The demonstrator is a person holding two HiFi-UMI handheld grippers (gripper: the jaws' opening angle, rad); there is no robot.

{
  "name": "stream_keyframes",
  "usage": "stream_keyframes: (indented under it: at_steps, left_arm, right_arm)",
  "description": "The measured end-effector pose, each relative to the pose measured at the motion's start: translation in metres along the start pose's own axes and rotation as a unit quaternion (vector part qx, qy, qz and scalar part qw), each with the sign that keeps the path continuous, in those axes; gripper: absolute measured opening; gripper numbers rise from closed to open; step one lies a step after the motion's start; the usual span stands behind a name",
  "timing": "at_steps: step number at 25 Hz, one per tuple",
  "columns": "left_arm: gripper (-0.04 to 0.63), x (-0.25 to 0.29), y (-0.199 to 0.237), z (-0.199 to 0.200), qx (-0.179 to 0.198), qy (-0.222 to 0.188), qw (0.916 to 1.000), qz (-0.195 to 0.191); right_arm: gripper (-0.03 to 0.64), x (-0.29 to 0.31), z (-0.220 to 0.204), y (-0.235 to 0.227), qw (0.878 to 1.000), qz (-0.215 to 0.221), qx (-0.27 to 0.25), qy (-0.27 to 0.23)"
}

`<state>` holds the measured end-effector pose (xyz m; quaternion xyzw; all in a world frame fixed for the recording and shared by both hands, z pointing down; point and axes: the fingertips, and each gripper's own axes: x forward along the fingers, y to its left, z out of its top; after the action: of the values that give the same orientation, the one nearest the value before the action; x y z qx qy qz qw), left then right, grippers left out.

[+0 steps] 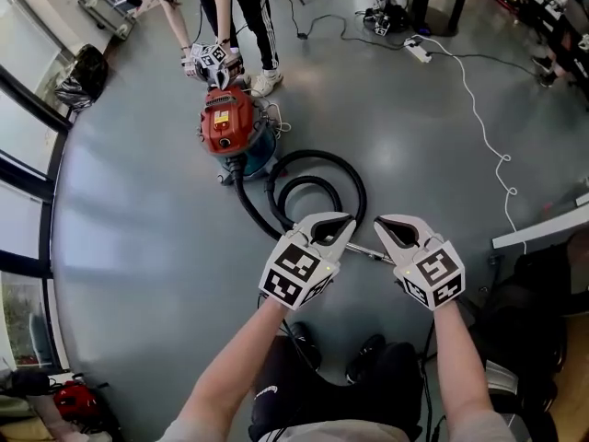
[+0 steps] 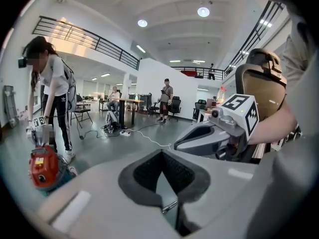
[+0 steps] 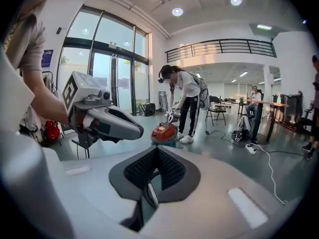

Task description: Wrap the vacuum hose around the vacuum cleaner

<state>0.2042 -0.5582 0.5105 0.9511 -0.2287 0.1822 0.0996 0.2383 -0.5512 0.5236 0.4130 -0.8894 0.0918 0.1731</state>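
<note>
Our left gripper and right gripper hang side by side, both with jaws closed on nothing. Beyond them the vacuum hose lies in loose loops on the floor, running to the red vacuum cleaner. Wrapping looks unstarted to us. Next we'd open the jaws, reach down and grasp the hose.

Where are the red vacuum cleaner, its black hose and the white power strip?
vacuum cleaner (image 1: 227, 122): head view, on its red top.
hose (image 1: 248, 205): head view, on the stretch leaving the cleaner.
power strip (image 1: 418, 52): head view, on its white body.
</note>
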Motion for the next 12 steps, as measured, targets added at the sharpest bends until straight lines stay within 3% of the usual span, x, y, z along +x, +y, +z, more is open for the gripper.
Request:
stream_keyframes:
  at_steps: [9,12]
  left_arm:
    - [0.0,-0.096,-0.044,0.127,-0.023,-0.045,0.9986,0.017]
    - [0.0,-0.123,-0.063,0.157,-0.011,-0.048,0.9988,0.011]
  right_arm:
    - [0.023,-0.086,0.147,0.046,0.998,-0.019,0.037,-0.048]
    - [0.023,-0.112,0.181,0.062,0.996,-0.027,0.051,-0.067]
